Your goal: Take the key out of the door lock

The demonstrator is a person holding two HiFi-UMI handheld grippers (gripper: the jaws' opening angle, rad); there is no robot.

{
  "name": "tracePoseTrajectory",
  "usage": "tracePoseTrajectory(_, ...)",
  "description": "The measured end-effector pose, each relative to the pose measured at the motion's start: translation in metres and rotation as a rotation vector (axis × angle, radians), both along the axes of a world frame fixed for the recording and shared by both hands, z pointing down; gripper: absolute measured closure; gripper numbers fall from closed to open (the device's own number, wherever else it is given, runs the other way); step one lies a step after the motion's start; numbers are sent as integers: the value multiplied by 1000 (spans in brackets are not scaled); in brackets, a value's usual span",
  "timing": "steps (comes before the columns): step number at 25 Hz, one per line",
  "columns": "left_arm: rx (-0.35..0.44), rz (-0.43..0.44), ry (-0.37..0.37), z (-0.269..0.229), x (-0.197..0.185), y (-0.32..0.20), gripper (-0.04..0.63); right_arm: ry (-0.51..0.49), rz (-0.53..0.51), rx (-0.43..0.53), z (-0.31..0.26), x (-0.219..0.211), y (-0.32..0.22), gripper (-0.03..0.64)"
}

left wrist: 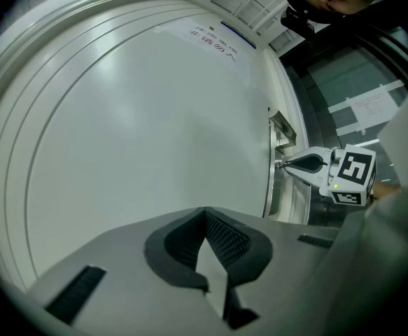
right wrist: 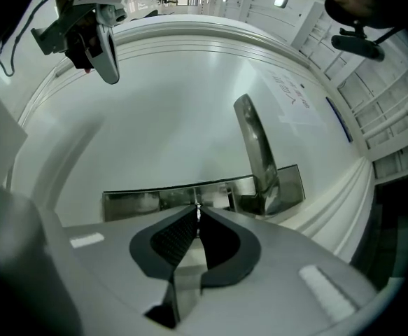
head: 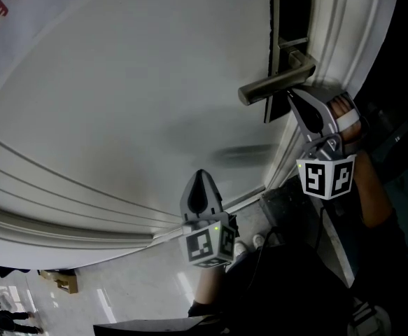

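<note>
A thin key (right wrist: 197, 208) is seen edge-on in the metal lock plate (right wrist: 144, 201) of the white door (head: 134, 96), just beside the base of the lever handle (right wrist: 256, 145). The right tool (right wrist: 198, 213) is held against the plate below the handle, its jaws narrowed to a sliver and pinched on the key's head, with the key not yet drawn out of the lock. The left tool (head: 201, 175) is held well apart from the lock, pointed at the bare door panel, its jaws brought together with nothing between them.
</note>
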State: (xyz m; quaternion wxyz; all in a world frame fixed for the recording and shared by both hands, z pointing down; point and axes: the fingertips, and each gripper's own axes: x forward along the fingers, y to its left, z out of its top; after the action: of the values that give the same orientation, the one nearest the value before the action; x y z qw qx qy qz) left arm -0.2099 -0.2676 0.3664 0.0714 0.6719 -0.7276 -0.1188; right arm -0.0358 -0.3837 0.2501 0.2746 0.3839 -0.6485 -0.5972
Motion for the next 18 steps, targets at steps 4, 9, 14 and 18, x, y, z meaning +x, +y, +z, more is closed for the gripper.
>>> tracePoseTrajectory(4,6,2,-1,-3,0,-1,595,27,-6,1,0,0,0,601)
tracePoseTrajectory(9,-7,1,1,-1,2,-2,595,42,-3,4,1,0,1,601)
tracePoseTrajectory(14,5,18,3,-3,4,-3,595,63,1,10,0,0,1,601)
tracePoseTrajectory(18,-22,10,22,-2,4,-2,595,78,1,10,1,0,1,603)
